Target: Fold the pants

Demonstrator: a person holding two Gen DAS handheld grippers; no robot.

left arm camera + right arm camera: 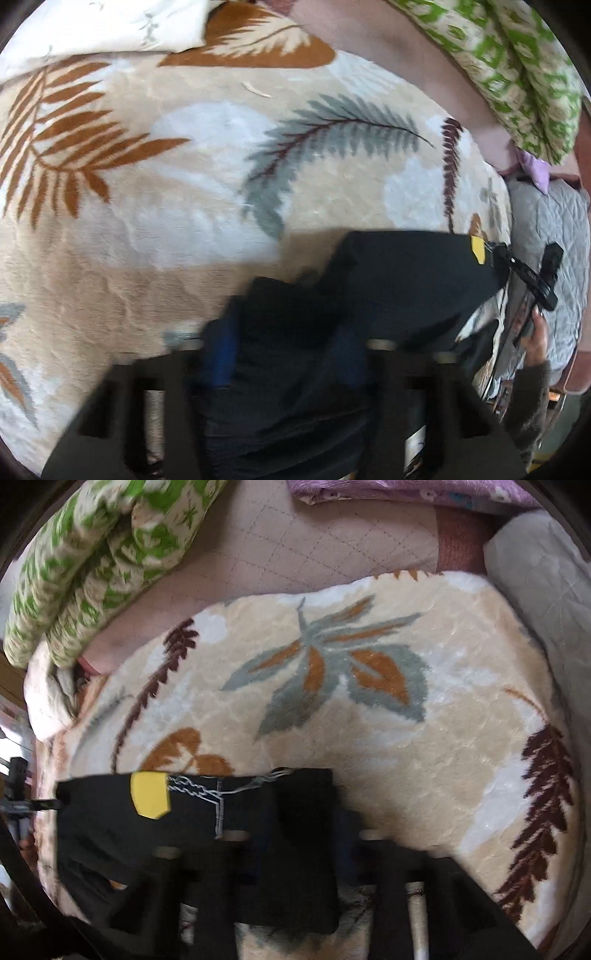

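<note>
Dark navy pants with a yellow patch hang stretched between my two grippers above a leaf-patterned blanket. My left gripper is shut on one end of the pants, its blue fingers partly buried in cloth. The right gripper shows at the far right of the left wrist view, holding the other end. In the right wrist view the pants and yellow patch drape over my right gripper, which is shut on the fabric.
The beige leaf blanket covers the bed. A green-and-white quilt lies at the back, with a pink quilted sheet and a white pillow. A grey quilted cover hangs at the bed's edge.
</note>
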